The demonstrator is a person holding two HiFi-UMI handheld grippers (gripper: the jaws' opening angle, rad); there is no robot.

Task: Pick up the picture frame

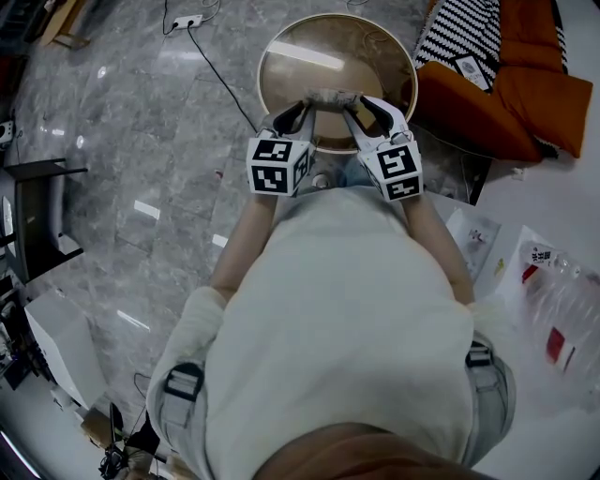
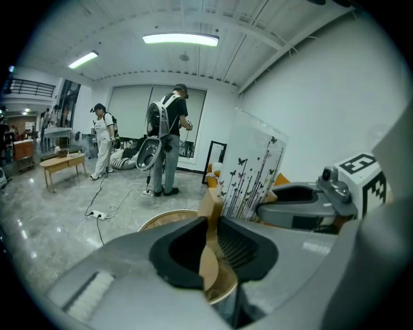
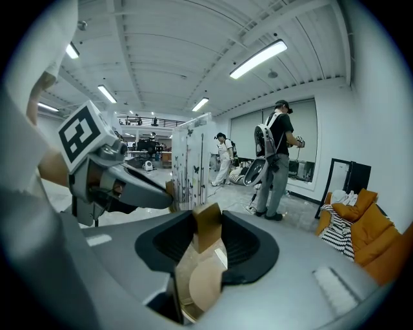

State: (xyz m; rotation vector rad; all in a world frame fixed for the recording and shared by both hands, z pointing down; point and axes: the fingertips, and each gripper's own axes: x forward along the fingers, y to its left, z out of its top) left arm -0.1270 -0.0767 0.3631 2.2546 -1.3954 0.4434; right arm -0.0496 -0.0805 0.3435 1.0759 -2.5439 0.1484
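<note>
I hold the picture frame [image 1: 330, 97] between both grippers above a round wooden table [image 1: 281, 66]. From the head view it shows edge-on as a pale strip. The left gripper view shows its clear panel printed with black butterflies and stems [image 2: 255, 174], standing upright. My left gripper [image 1: 302, 107] is shut on the frame's light wooden edge [image 2: 210, 213]. My right gripper [image 1: 354, 109] is shut on a wooden block of the frame [image 3: 206, 222] at the other end. Each gripper view shows the other gripper: the right one [image 2: 310, 203], the left one [image 3: 122, 184].
An orange seat with a black-and-white striped cushion [image 1: 506, 84] lies right of the table. A power strip with its cable [image 1: 187, 21] lies on the marble floor at left. Plastic bags [image 1: 553, 300] sit at right. Two people [image 2: 169, 138] stand farther off.
</note>
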